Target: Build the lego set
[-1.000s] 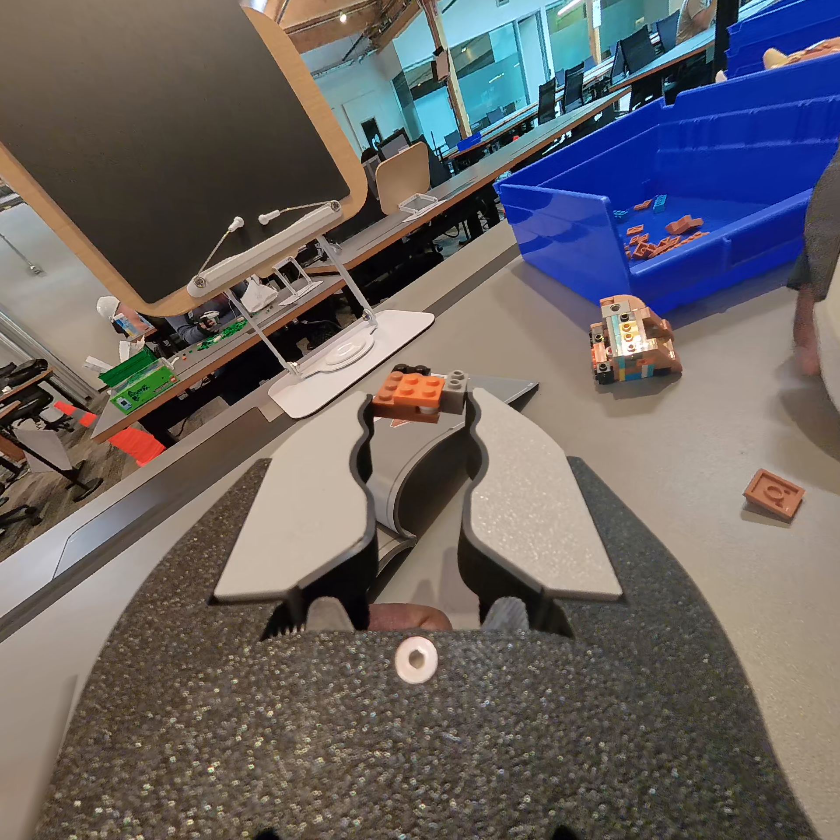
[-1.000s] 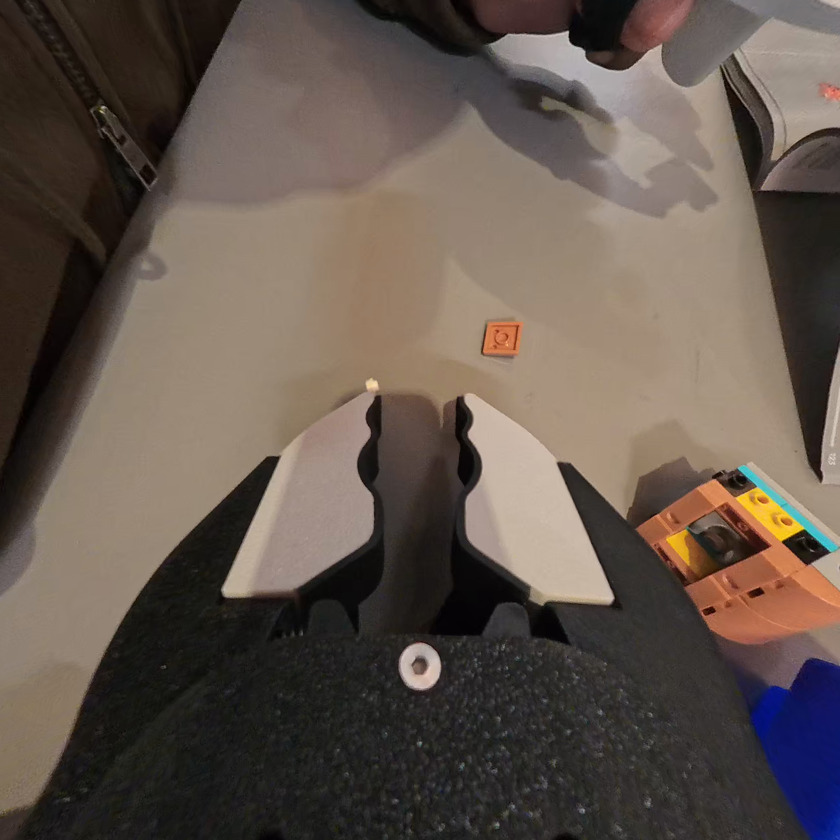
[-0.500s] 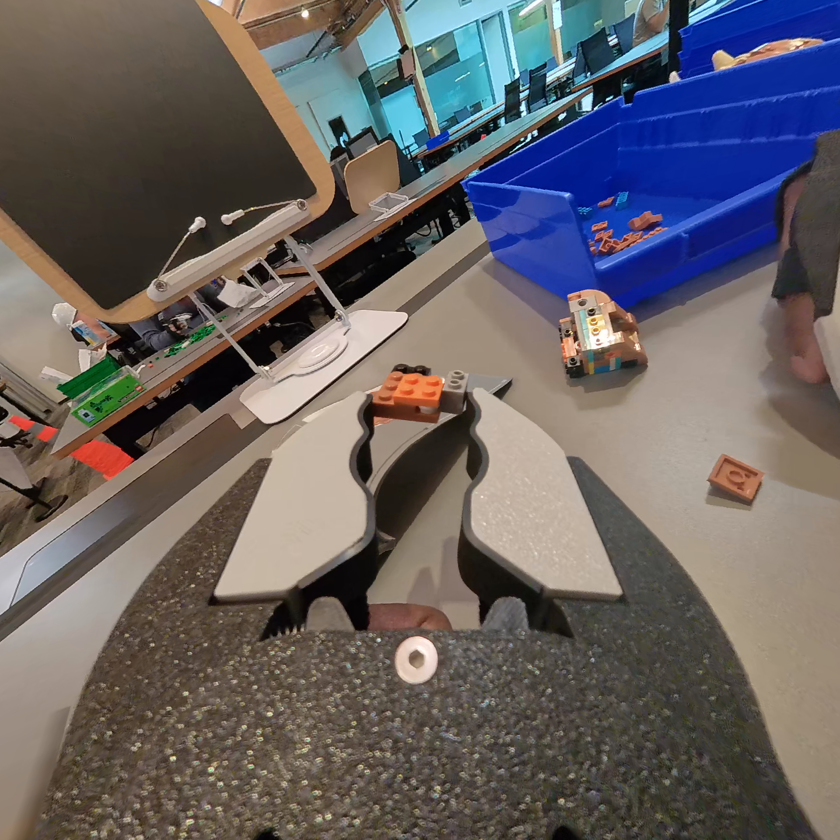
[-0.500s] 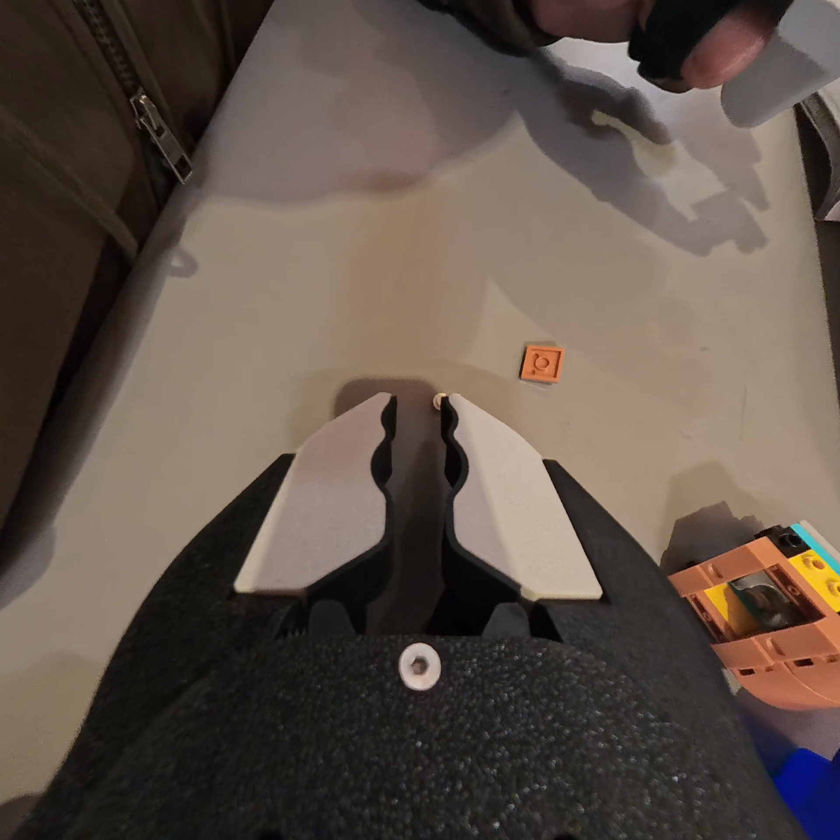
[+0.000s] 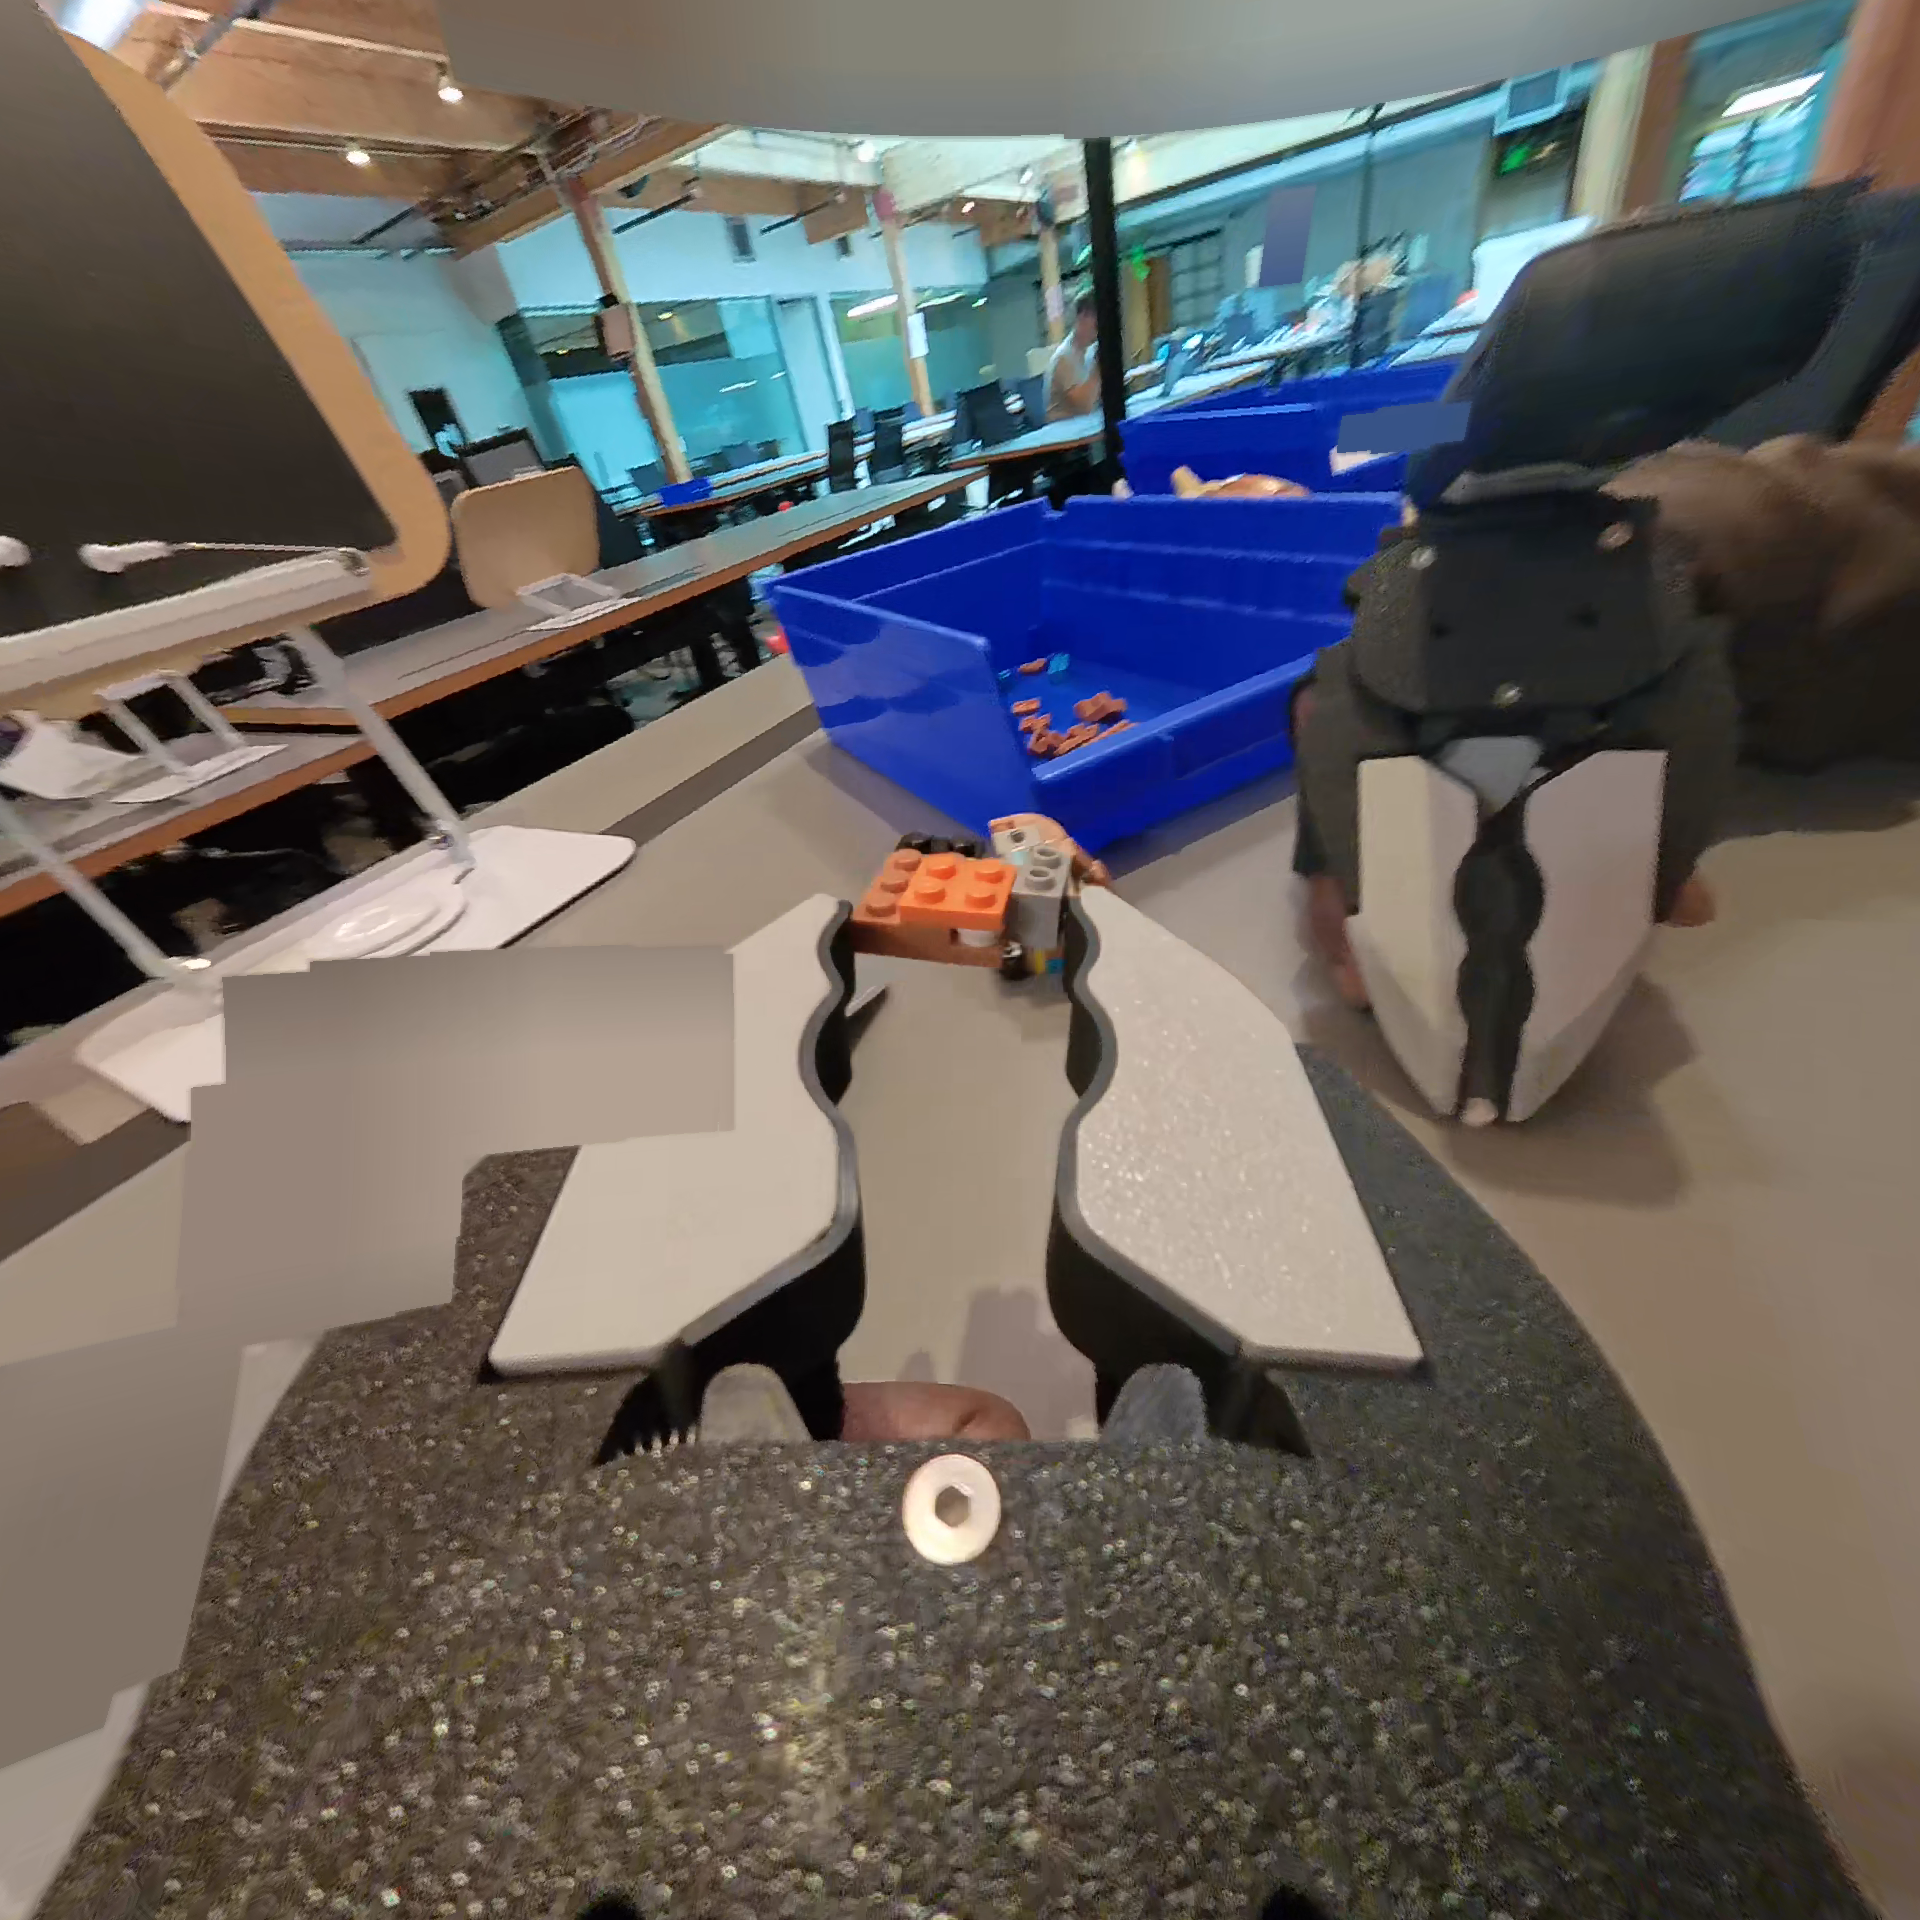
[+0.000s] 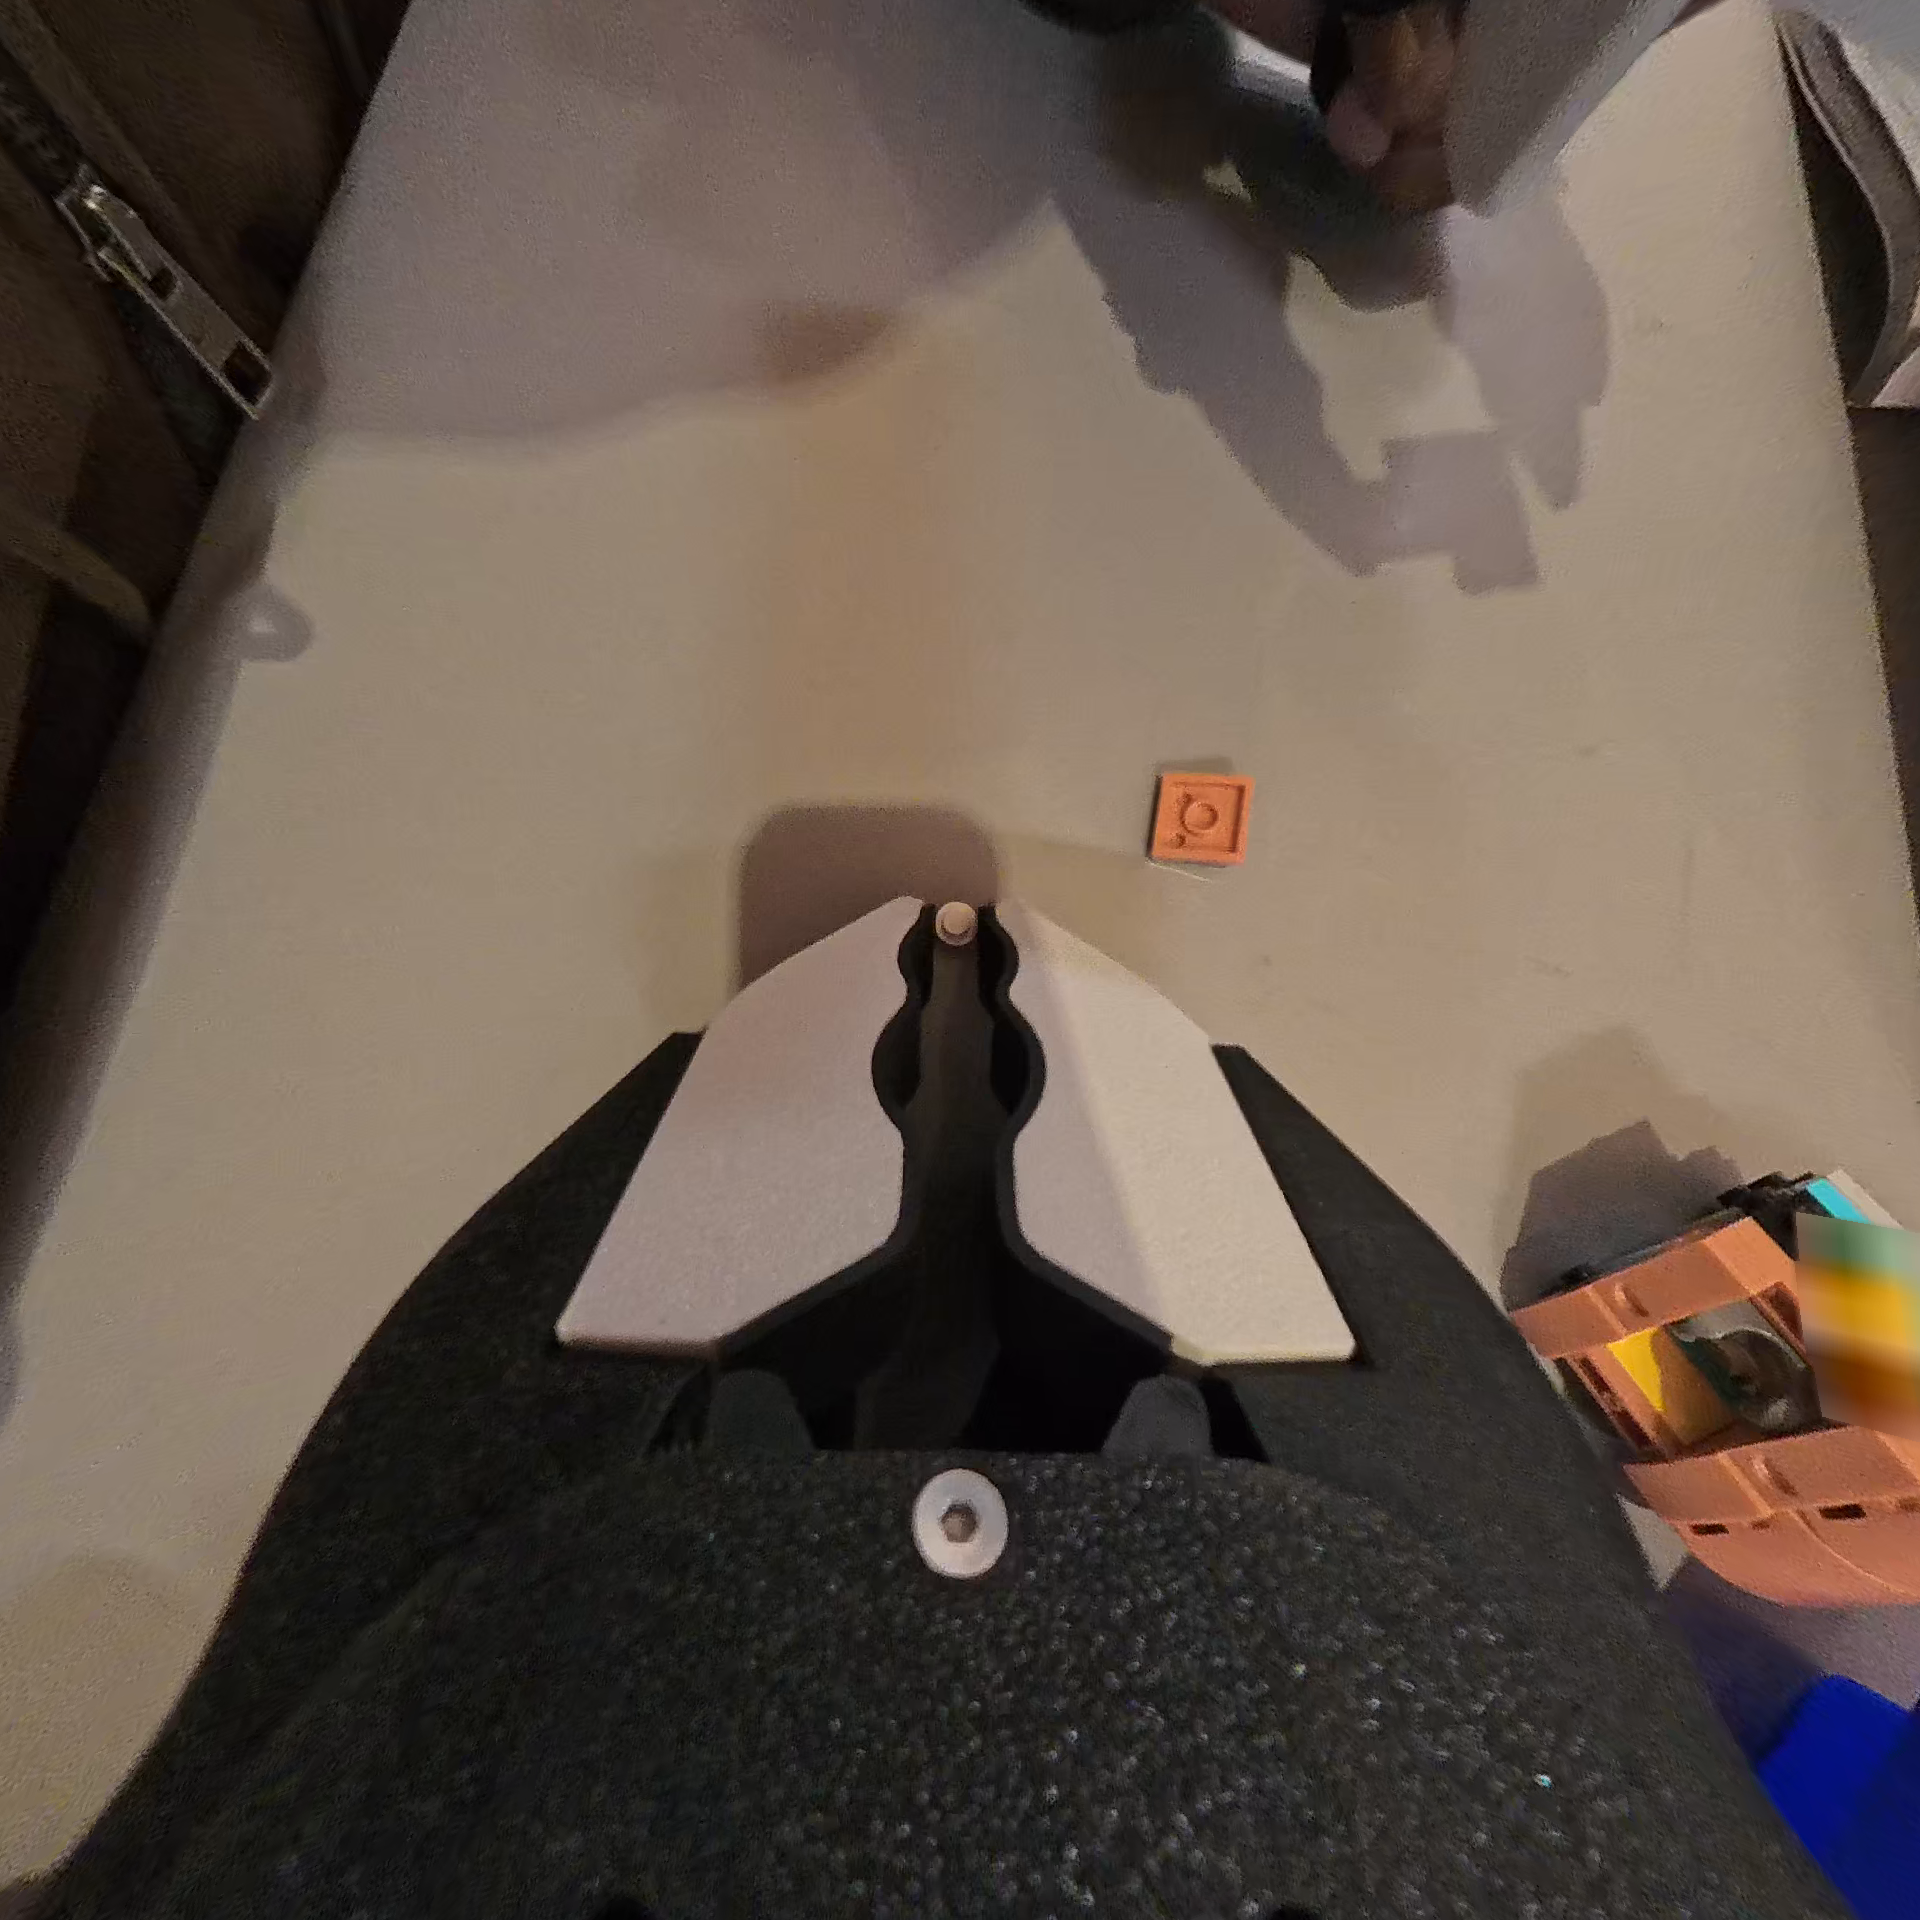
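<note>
My left gripper [image 5: 956,925] is shut on a small lego assembly [image 5: 951,899] of orange, brown and grey bricks, held above the grey table. My right gripper [image 6: 954,920] is shut on a tiny cream round piece [image 6: 954,923] at its fingertips, down at the table surface. The right gripper also shows in the left wrist view [image 5: 1481,1107], pointing down with the cream piece [image 5: 1477,1114] at its tip. A brown lego model [image 6: 1714,1382] with yellow and teal parts lies at the right. An orange square plate [image 6: 1201,819] lies flat just beyond the right gripper.
A blue bin [image 5: 1070,665] with several brown pieces stands behind on the table. A tablet on a white stand [image 5: 343,914] is at the left. A person's jacket with a zipper [image 6: 156,301] borders the table's left edge. A booklet edge [image 6: 1870,208] is at upper right. The left gripper's tips are roughly 15 centimeters from the right gripper's. The orange square plate [image 6: 1201,819] is closer to my right gripper, around 4 centimeters from its tips; the left tips are 11 centimeters off.
My right gripper moved right over the cream piece and shut on it. My left gripper swung round with the assembly, so the right gripper now shows in its view.
</note>
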